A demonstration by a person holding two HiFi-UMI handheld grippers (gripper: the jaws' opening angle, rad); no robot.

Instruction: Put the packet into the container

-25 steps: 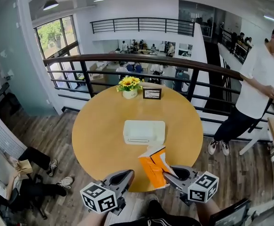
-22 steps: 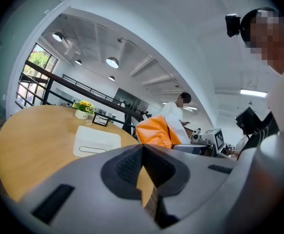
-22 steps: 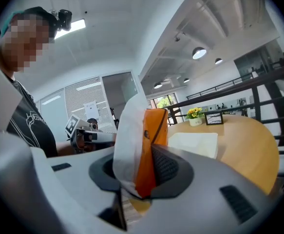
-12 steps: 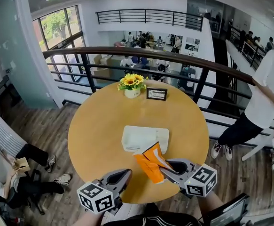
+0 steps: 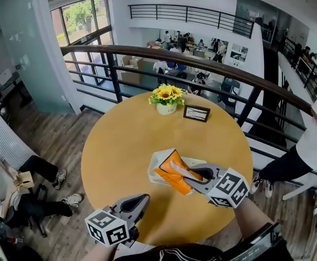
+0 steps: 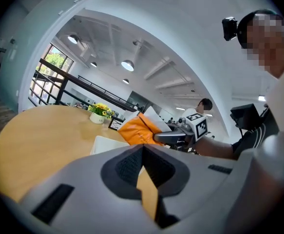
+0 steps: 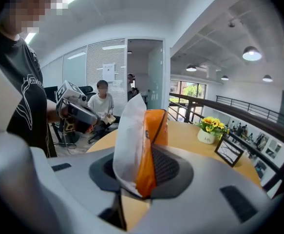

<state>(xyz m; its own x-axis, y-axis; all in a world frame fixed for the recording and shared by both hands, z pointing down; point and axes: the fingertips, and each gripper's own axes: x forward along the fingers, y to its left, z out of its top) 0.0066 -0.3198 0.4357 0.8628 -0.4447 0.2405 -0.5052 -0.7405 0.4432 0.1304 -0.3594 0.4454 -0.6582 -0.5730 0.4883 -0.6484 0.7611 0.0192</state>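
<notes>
My right gripper is shut on an orange and white packet, which it holds tilted over the white container in the middle of the round wooden table. In the right gripper view the packet stands upright between the pads. From the left gripper view I see the packet above the container. My left gripper hangs at the table's near edge, its jaws together with nothing in them.
A pot of yellow flowers and a small picture frame stand at the table's far side. A black railing runs behind the table. One person sits at the left, and another stands at the right.
My right gripper has carried the packet forward from the table's near edge to over the container. The left gripper has stayed near the front edge.
</notes>
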